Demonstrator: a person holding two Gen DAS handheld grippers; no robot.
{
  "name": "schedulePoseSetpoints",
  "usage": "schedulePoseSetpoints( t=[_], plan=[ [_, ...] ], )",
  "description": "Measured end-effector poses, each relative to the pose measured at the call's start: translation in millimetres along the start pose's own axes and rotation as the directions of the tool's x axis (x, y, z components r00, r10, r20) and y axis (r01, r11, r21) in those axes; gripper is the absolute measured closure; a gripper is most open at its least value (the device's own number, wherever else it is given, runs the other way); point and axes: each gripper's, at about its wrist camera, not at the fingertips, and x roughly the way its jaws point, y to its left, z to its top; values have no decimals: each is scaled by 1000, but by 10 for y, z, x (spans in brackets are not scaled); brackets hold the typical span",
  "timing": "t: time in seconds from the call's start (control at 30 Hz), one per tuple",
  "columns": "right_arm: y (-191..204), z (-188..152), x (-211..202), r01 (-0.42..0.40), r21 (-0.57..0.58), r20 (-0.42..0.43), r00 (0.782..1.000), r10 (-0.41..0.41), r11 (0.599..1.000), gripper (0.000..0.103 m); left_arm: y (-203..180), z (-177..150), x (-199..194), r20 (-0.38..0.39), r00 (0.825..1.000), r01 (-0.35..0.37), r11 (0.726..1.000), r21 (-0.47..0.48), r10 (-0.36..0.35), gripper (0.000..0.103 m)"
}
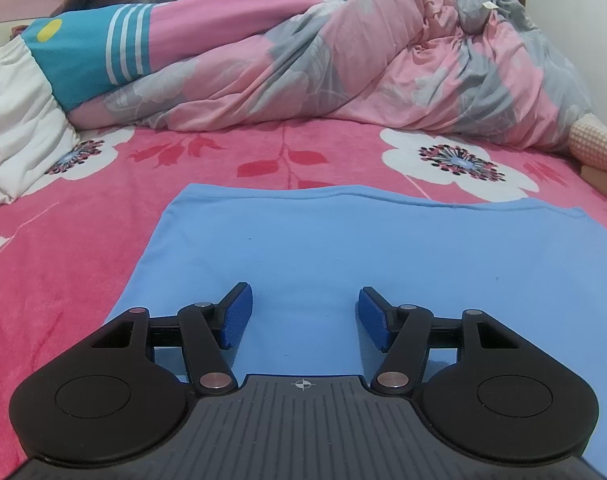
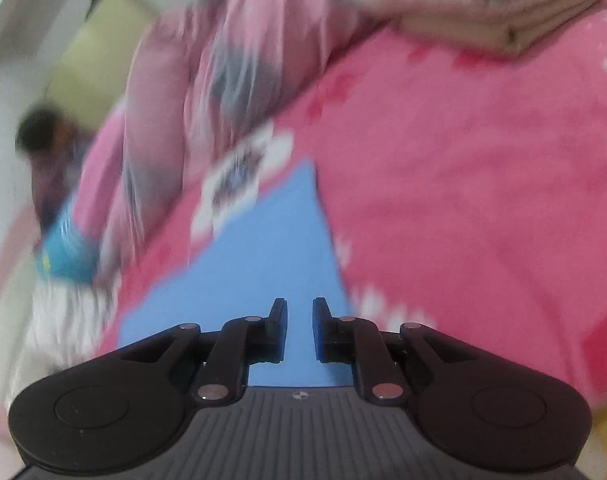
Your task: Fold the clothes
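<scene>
- Left wrist view: the left gripper [image 1: 305, 316] hovers low over a light blue garment [image 1: 383, 256] that lies flat on the bed [image 1: 83, 264]. Its blue-padded fingers [image 1: 237, 316] stand spread apart with only bare cloth showing between them; they pinch nothing.
- The garment fills the view from 6 o'clock out toward 3 o'clock, its stitched hem running straight across the middle.
- The bed carries a pink floral blanket. At 12 o'clock a rumpled pink-and-grey quilt [image 1: 343, 68] is heaped along the far side; at 9 o'clock sits a white cushion [image 1: 19, 128].
- Right wrist view: the picture is smeared with motion blur. The right gripper [image 2: 300, 328] has its fingers [image 2: 280, 328] drawn near each other, a narrow gap left between them, and nothing pinched.
- The blue garment lies beneath them, a tapering strip reaching from 6 o'clock up toward the centre, the pink blanket on either side.
- At 1 o'clock a folded beige cloth [image 2: 499, 4] rests on the bed.
</scene>
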Motion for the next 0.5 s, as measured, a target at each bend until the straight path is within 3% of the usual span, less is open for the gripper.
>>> schedulePoseSetpoints(
  t=[0.03,0.07,0.2,0.33,0.4,0.43,0.5],
  plan=[
    [-9,-68,5,65,-34,-3,998,-66,997,97,3,0,0,0,1000,1,1000,-1,-1,42],
    [-10,-112,-43,126,-58,22,992,-125,990,97,3,0,1,0,1000,2,1000,-2,-2,42],
    [211,-216,-328,298,-166,170,948,-271,940,93,8,1,4,0,1000,3,1000,-3,-3,42],
    [591,-395,-206,229,-358,151,971,-186,905,92,17,1,1,2,1000,5,1000,-5,-5,42],
    [689,-541,-82,287,-468,145,958,-247,836,91,18,0,1,2,1000,7,1000,-8,-7,42],
    [682,-607,-88,316,-497,159,949,-274,808,84,19,1,2,2,1000,8,1000,-8,-8,42],
    [645,-698,-179,354,-522,184,935,-304,776,83,14,-2,4,2,1000,8,1000,-8,-8,42]
  ],
)
